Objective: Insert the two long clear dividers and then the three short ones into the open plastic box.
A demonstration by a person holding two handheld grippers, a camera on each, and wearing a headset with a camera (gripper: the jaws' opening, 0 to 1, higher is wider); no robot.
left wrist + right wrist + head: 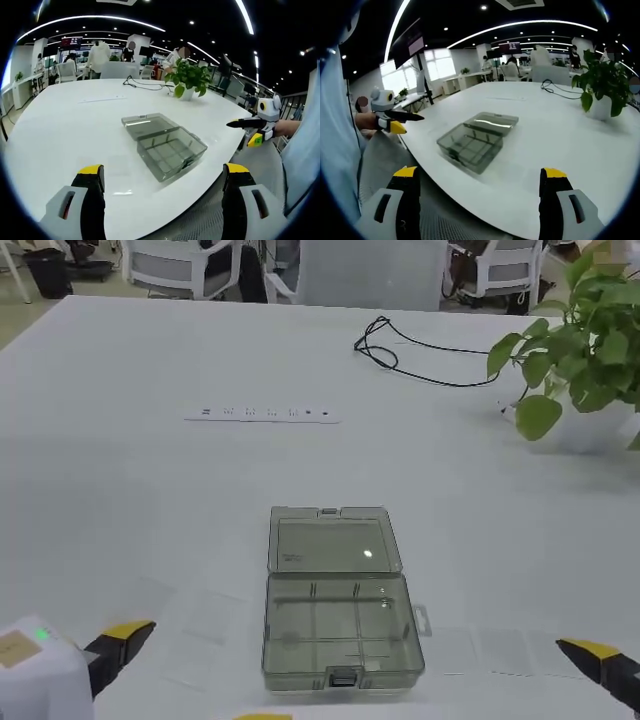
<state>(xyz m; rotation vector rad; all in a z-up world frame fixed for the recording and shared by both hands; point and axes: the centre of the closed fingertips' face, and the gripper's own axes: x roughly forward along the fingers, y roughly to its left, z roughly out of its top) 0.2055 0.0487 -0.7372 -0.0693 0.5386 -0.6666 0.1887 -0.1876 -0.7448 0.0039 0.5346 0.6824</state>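
The smoky clear plastic box (340,640) lies open on the white table, its lid (335,540) folded back away from me. Faint lines like partitions cross its inside; I cannot tell how many. Flat clear dividers lie on the table left of the box (205,625) and to its right (490,650), barely visible. My left gripper (164,172) is open and empty, its yellow fingertip (128,632) at the lower left, apart from the box. At the lower right my right gripper (480,173) is open too, its fingertip (590,650) well clear of the box.
A white power strip (262,414) lies mid-table, with a black cable (400,352) behind it. A potted plant (580,360) stands at the far right. Chairs line the far edge. The table's front edge runs just below the box.
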